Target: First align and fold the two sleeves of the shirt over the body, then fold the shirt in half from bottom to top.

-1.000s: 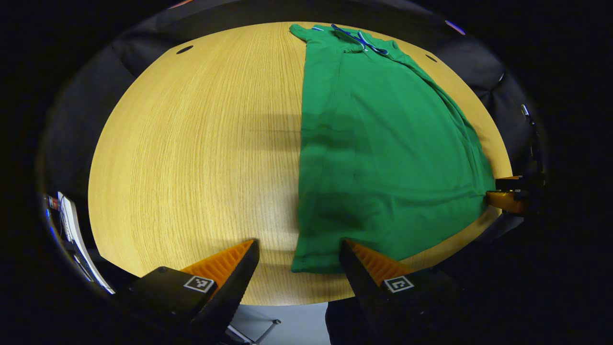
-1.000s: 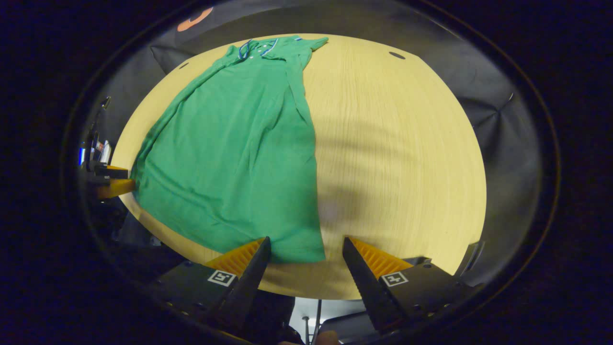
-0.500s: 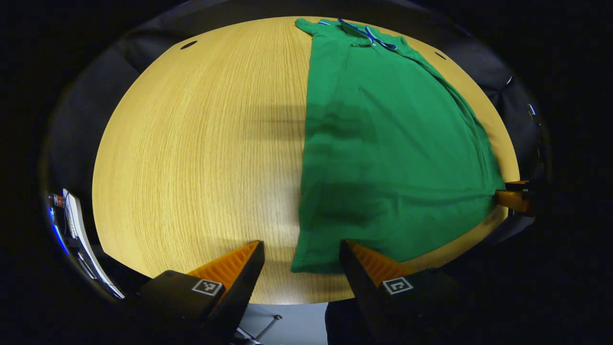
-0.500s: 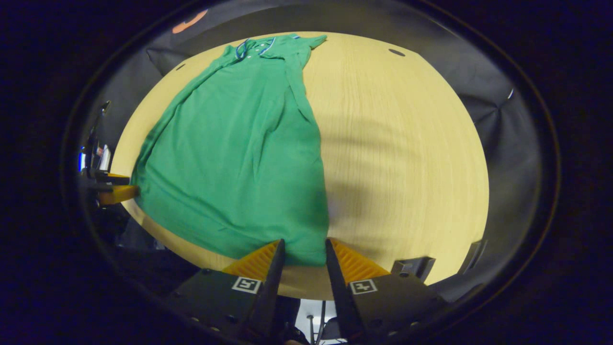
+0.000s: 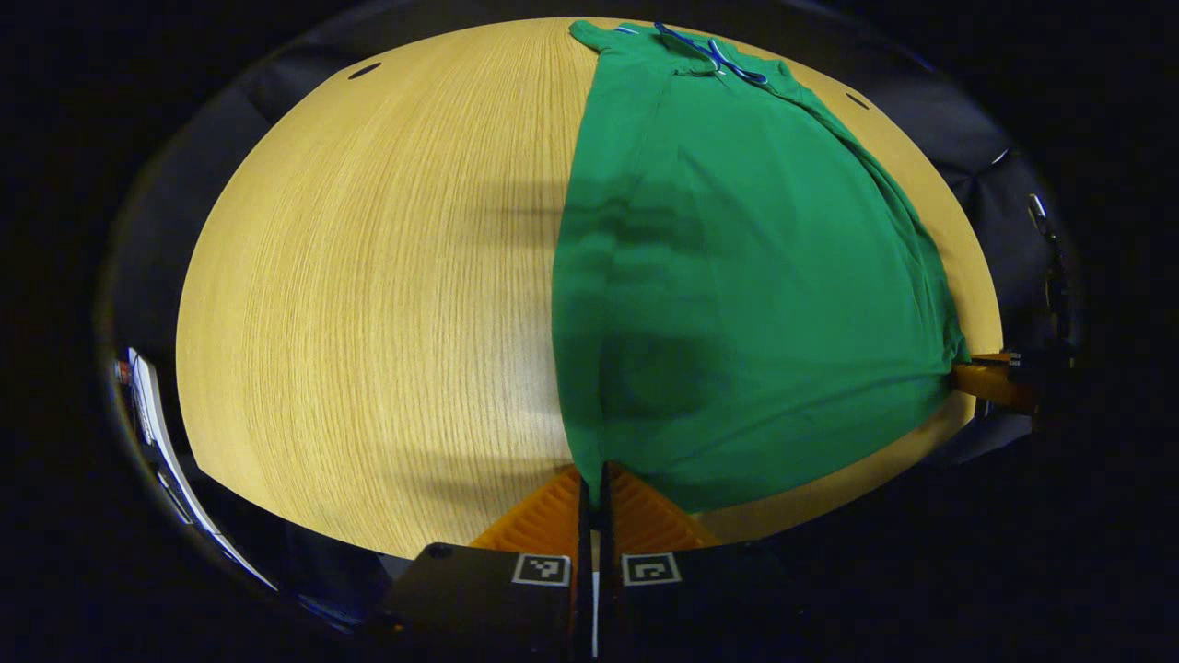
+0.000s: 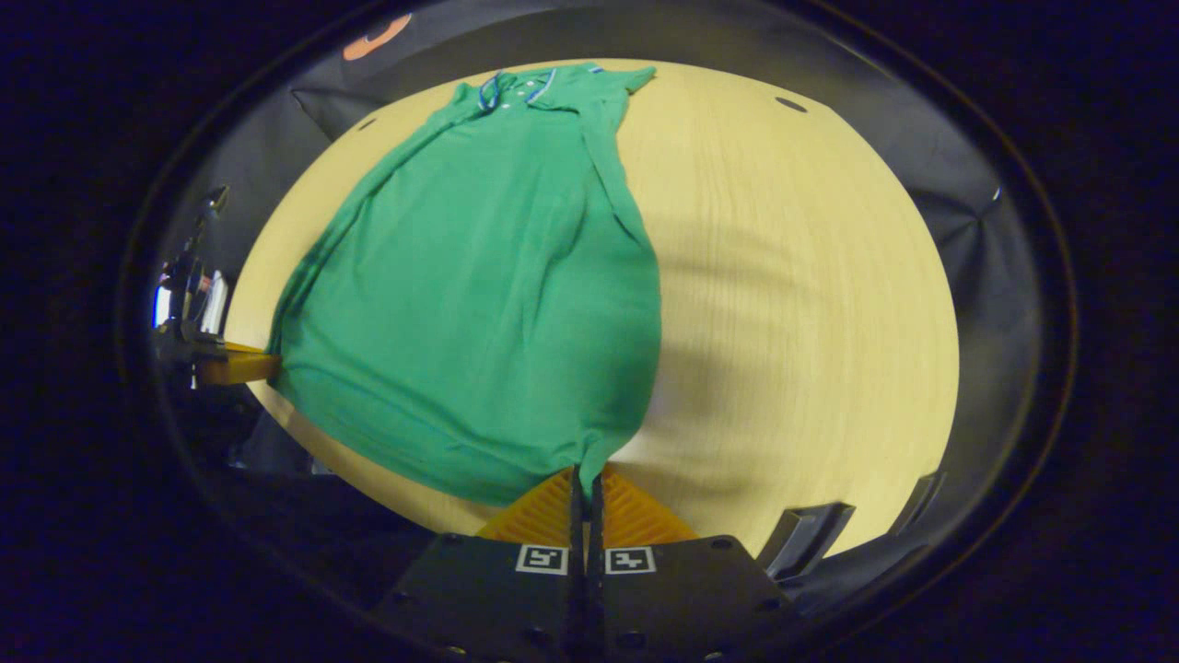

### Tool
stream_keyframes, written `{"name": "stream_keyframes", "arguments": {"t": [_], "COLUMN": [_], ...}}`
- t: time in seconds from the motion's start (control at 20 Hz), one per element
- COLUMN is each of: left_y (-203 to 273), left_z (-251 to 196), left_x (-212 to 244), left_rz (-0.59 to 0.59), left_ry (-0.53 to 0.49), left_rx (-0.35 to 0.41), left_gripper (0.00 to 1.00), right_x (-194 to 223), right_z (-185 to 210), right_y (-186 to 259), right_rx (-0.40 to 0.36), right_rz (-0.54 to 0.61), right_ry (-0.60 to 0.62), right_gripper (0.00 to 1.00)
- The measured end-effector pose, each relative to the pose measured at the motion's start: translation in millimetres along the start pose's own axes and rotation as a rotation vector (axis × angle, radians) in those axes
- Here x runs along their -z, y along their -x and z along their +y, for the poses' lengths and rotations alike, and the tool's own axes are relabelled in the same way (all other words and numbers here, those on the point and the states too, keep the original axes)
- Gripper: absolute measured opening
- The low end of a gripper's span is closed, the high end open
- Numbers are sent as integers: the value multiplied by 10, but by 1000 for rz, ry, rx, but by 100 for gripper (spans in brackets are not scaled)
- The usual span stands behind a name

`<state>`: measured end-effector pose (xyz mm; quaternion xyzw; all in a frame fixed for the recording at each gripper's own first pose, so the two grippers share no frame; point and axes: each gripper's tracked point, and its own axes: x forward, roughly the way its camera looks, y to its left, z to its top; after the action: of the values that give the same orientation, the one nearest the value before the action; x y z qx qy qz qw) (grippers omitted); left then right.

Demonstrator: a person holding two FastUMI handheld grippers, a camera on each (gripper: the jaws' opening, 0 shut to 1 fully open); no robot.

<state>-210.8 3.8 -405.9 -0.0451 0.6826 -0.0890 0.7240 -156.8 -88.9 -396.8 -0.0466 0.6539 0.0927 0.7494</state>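
A round, pale wood-grain table [image 5: 368, 276] lies before me. My left gripper [image 5: 594, 479] and right gripper [image 6: 584, 481] are each pinched tight on a bottom hem corner of the green knit shirt [image 5: 737, 276], which stretches smooth ahead toward its blue-trimmed collar [image 6: 516, 87].

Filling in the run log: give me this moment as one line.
stage: bottom-to-top fold, start | shirt: sleeves folded in, flat on table | left gripper: shut on hem corner | right gripper: shut on hem corner
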Motion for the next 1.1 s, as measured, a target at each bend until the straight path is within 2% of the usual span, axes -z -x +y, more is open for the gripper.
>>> {"name": "stream_keyframes", "arguments": {"t": [0.1, 0.15, 0.2, 0.3, 0.35, 0.45, 0.65, 0.7, 0.75, 1.1], "left_y": [12, 28, 48, 123, 175, 266, 475, 519, 572, 842], "left_z": [-13, -12, -19, -70, -77, -60, -78, -79, -86, -187], "left_x": [-3, -7, -16, -45, -82, -187, -508, -602, -702, -1414], "left_rz": [6, 9, 6, 0, -11, -42, -124, -148, -173, -337], "left_ry": [1, 2, 4, 10, 5, 3, 2, -7, -16, -65], "left_rx": [10, 13, 22, 64, 81, 107, 138, 136, 135, 129], "left_gripper": [7, 6, 6, 6, 6, 6, 6, 6, 6, 6], "right_x": [-29, -31, -44, -88, -109, -171, -404, -473, -548, -1182], "right_z": [2, -7, -25, -45, -57, -75, -97, -113, -123, -236], "right_y": [-17, -9, 12, 73, 120, 210, 394, 432, 474, 825], "right_rx": [0, 1, 4, -1, -9, -24, -53, -55, -57, -41], "right_rz": [-3, -5, -10, -27, -35, -53, -92, -105, -120, -265], "right_ry": [17, 16, 17, 1, -10, -32, -90, -99, -106, -146], "right_gripper": [0, 3, 0, 0, 3, 0, 0, 3, 0, 0]}}
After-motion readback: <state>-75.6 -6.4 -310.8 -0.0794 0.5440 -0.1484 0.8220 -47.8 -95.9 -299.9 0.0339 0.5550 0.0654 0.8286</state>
